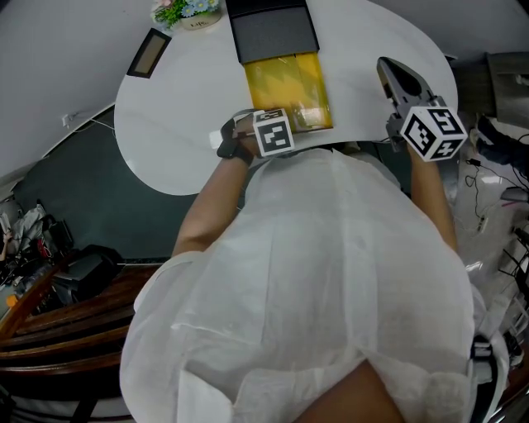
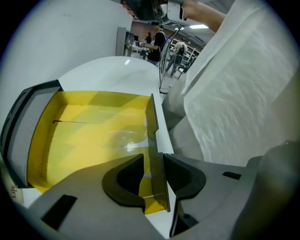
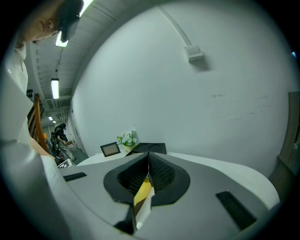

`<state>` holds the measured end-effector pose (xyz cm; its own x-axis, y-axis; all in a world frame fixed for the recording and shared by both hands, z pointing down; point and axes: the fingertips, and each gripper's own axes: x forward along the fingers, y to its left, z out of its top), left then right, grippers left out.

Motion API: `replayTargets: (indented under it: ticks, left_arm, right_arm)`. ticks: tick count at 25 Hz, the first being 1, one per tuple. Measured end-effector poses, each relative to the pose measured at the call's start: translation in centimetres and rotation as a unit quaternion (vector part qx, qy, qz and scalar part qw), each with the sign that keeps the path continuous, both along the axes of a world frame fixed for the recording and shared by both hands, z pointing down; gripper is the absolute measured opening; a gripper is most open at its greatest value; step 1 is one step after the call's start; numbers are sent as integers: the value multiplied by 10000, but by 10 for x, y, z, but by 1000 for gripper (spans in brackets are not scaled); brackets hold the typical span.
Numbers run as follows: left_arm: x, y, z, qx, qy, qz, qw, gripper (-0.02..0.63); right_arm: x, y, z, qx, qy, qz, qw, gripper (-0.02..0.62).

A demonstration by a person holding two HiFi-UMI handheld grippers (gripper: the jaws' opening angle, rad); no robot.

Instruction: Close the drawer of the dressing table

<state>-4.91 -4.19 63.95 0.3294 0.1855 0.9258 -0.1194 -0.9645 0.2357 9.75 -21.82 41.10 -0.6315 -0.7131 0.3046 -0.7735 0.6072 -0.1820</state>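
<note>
A yellow see-through drawer (image 1: 288, 83) stands pulled out of a black box (image 1: 273, 33) on the white round dressing table (image 1: 182, 124). My left gripper (image 1: 273, 130) points steeply down at the drawer's near end. In the left gripper view its jaws (image 2: 153, 157) straddle the drawer's upright front wall (image 2: 152, 126), with a pad pressed on each side. The drawer's inside (image 2: 89, 136) holds nothing. My right gripper (image 1: 390, 73) hovers over the table to the right of the drawer, apart from it. Its jaws (image 3: 149, 157) are shut with nothing between them.
A small pot of flowers (image 1: 186, 10) and a dark picture frame (image 1: 149, 52) stand at the table's far left. The person's white garment (image 1: 331, 281) hides the table's near edge. Dark wooden furniture (image 1: 50, 322) is at lower left, with cables (image 1: 496, 190) at right.
</note>
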Motion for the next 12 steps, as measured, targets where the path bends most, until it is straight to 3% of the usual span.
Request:
replayTargets:
  ticks: [6, 12]
  left_arm:
    - [-1, 4, 9, 83, -157, 154, 9997, 64]
    - [0, -2, 9, 47, -129, 15, 9999, 55]
  right_arm:
    - [0, 1, 2, 13, 19, 46, 10000, 11]
    - [-1, 1, 1, 23, 17, 15, 10000, 11]
